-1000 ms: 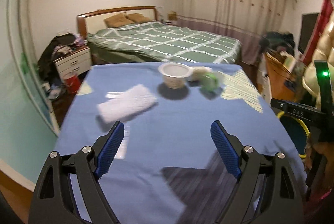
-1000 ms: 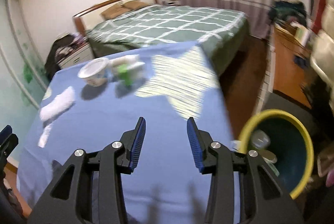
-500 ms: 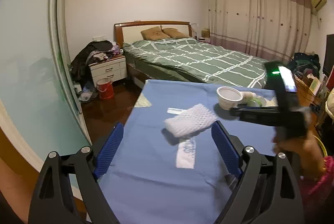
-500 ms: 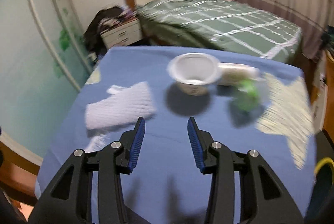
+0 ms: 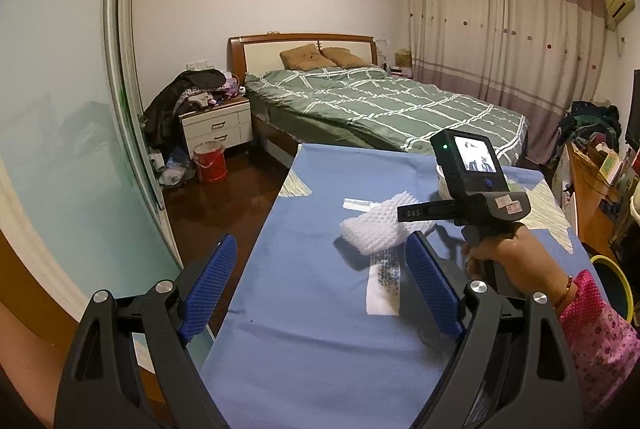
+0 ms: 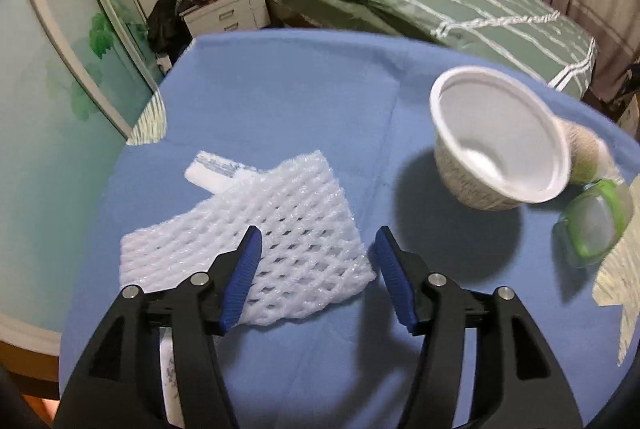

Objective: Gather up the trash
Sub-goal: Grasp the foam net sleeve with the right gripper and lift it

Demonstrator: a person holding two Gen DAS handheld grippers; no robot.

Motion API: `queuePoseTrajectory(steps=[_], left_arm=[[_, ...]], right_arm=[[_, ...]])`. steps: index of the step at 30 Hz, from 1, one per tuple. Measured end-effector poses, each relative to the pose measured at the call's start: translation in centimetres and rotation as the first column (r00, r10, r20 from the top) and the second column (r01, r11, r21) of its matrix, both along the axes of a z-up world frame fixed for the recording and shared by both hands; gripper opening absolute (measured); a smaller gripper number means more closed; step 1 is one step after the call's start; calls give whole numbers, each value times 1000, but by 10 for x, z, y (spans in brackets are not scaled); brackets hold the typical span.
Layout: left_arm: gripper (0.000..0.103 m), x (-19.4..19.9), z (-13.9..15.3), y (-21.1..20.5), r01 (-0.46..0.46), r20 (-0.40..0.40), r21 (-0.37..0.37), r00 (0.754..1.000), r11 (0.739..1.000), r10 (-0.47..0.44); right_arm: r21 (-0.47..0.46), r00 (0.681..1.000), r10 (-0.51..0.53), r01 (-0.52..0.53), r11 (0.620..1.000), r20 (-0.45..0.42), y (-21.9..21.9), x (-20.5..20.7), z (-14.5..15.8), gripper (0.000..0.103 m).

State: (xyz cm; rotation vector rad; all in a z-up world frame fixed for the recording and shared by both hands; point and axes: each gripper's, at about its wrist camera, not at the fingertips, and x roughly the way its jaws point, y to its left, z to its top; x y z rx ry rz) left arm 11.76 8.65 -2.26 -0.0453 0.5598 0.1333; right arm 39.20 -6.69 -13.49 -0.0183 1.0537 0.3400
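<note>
White foam netting sleeve, flat on the blue cloth-covered table, lies directly under the right gripper; its jaws have just been opening and stand apart above the sleeve's near edge, with nothing clamped between the blue ribbed pads. A flat white paper wrapper projects from beneath the sleeve's far corner. To the right stand a white plastic cup (mouth tilted toward the camera), a small green-rimmed clear container, and a blurred beige object behind the cup, possibly a roll. In the left wrist view the left gripper hovers wide open and empty over the table's near left edge, well short of the sleeve. The person's right hand grips the right tool's handle beside a yellow-rimmed bin.
</note>
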Motion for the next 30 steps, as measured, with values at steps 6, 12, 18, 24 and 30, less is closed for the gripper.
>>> queuePoseTrajectory(steps=[6, 12, 18, 24, 30], left_arm=[[85, 4, -1, -4, 15, -8, -5, 1000, 1000, -15], [85, 4, -1, -15, 35, -10, 3, 999, 999, -35], [85, 5, -3, -23, 56, -12, -4, 998, 998, -56], [85, 8, -7, -45, 113, -21, -6, 993, 994, -113], [85, 9, -11, -68, 163, -26, -3, 986, 987, -163]], right_arm=[[-48, 999, 29, -27, 999, 40, 3, -11, 0, 32], [7, 999, 41, -42, 999, 33, -14, -23, 9, 7], [62, 997, 8, -13, 998, 80, -50, -48, 29, 7], [102, 987, -104, 92, 991, 123, -115, -85, 44, 7], [129, 948, -281, 264, 956, 148, -203, -129, 46, 7]])
